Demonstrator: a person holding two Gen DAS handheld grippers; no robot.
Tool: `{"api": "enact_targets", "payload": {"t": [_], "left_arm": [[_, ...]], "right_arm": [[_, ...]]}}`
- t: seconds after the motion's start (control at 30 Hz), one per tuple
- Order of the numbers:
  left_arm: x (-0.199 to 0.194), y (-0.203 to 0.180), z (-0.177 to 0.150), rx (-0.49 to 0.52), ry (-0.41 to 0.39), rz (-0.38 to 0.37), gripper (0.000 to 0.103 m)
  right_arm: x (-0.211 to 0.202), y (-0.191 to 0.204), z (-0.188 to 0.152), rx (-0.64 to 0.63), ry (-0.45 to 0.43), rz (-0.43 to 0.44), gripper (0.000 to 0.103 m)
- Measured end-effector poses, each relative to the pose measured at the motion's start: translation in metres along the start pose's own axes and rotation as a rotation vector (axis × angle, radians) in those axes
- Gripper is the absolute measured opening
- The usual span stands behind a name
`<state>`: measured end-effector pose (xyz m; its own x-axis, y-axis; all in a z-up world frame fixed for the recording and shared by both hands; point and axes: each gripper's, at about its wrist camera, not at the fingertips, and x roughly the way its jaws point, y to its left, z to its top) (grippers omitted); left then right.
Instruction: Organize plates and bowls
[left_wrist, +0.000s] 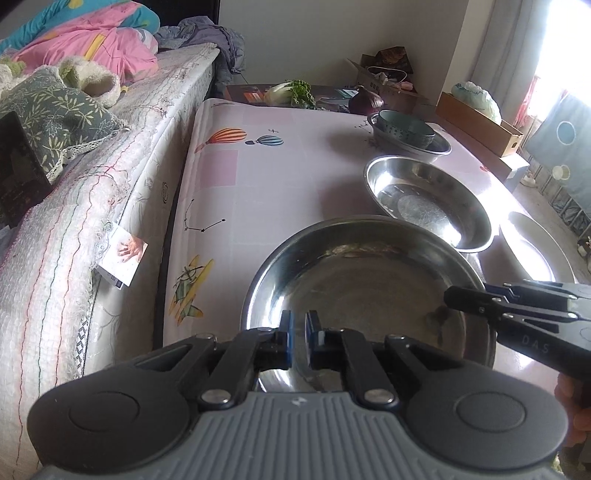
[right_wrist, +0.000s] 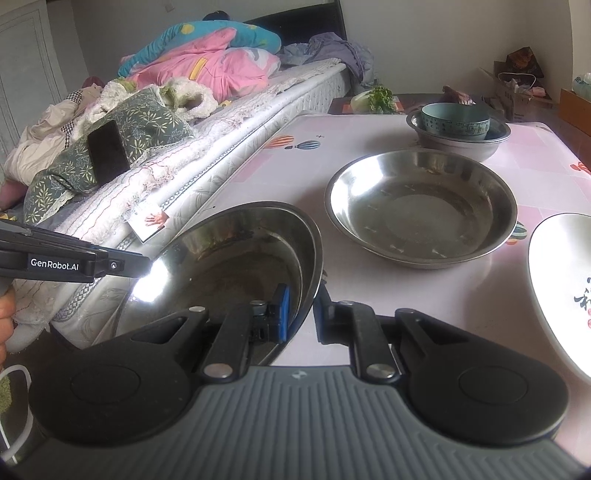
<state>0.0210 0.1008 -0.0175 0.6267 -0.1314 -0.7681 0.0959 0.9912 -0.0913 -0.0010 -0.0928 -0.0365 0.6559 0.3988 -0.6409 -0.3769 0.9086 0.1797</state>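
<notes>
Both grippers are clenched on one wide, shallow stainless steel plate (right_wrist: 236, 254): the left gripper (left_wrist: 299, 328) grasps its near rim, the right gripper (right_wrist: 301, 314) its right rim. It seems tilted off the pink patterned surface (right_wrist: 369, 288), beside a second steel plate (right_wrist: 421, 206). Thin, slick rim grips could slip, dropping it.

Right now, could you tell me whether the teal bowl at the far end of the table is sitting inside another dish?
Yes, it is nested: the teal bowl stands upright inside a wider metal basin, whose rim rings it on all sides.
</notes>
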Motion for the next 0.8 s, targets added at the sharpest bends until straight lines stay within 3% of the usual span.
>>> {"api": "enact_targets", "payload": {"t": [0.2,0.37,0.43,0.67,0.8], "left_arm": [[0.009,-0.004,-0.004,0.03,0.004,0.06,0.01],[0.009,0.012,-0.01,0.01,-0.006,0.087,0.028],[0.013,0.017,-0.014,0.0,0.007,0.072,0.034],[0.028,0.026,-0.024,-0.078,0.072,-0.055,0.033],[0.031,0.024,-0.023,-0.074,0.072,-0.066,0.031]], "right_arm": [[0.014,-0.016,-0.009,0.035,0.053,-0.033,0.012],[0.016,-0.027,-0.012,0.07,0.058,-0.038,0.012],[0.017,-0.028,-0.012,0.072,0.055,-0.041,0.012],[0.016,-0.029,-0.013,0.092,0.061,-0.034,0.012],[0.019,-0.027,-0.015,0.092,0.069,-0.027,0.013]]}}
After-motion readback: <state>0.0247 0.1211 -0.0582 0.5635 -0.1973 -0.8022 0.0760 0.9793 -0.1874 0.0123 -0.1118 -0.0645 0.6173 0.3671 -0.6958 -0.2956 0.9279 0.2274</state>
